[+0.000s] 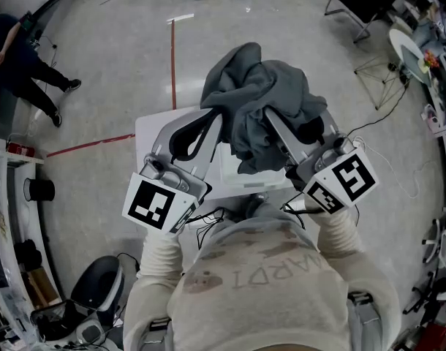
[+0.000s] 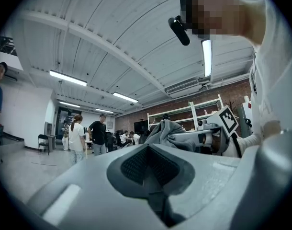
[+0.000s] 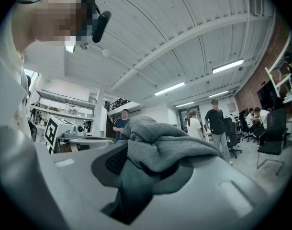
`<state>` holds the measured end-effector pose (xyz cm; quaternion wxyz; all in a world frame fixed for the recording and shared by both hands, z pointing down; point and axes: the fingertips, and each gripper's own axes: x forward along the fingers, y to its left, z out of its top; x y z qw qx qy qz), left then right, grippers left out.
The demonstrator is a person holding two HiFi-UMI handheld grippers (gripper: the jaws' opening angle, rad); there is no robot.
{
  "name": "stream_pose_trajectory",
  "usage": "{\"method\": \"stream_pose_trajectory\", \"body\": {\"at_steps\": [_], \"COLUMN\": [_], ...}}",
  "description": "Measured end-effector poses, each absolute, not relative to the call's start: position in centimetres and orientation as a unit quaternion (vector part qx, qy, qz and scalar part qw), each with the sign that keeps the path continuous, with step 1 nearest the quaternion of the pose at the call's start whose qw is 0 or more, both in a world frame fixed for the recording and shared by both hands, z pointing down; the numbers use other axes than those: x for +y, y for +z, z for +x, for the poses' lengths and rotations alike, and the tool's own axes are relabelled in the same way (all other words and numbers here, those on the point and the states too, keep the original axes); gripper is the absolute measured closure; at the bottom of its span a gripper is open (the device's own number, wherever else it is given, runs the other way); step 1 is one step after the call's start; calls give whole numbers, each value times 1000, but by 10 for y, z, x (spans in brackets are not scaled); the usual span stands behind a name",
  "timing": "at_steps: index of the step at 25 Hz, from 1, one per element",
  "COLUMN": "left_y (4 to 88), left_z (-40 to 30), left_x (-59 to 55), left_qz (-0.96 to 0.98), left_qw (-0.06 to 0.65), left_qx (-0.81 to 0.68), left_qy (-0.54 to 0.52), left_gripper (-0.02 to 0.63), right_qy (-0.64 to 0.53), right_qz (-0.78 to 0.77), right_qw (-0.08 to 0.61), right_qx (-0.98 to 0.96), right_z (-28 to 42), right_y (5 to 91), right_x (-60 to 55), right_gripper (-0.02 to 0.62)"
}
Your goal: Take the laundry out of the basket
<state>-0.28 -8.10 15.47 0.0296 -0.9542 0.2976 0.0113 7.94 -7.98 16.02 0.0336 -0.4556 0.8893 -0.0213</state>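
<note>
Left gripper (image 1: 210, 121) has its jaws together with nothing between them, the tips just beside the grey garment (image 1: 256, 97); the garment hangs bunched in the air above a white table (image 1: 151, 126); right gripper (image 1: 276, 126) has its jaws narrow and clamped on a fold of the garment, the cloth spilling over both jaws; both grippers point level.

A large open lab or workshop: white shelving (image 2: 194, 110) against a brick wall (image 2: 232, 87), ceiling strip lights (image 2: 67, 78), office chairs (image 3: 273, 133) nearby, and a tape-marked concrete floor (image 1: 121, 50).
</note>
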Motion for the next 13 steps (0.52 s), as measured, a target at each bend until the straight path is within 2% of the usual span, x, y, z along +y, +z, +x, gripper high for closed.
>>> {"method": "stream_pose_trajectory", "body": {"at_steps": [13], "left_y": [150], "left_z": [-6], "left_x": [-78], "left_qz": [-952], "left_qw": [32], "left_qx": [302], "left_qy": [18], "left_gripper": [606], "right_qy": [-13], "right_qz": [-456], "right_qw": [42], "right_qx": [889], "right_z": [79], "right_y": [151], "right_x": [-77], "right_gripper": [466]}}
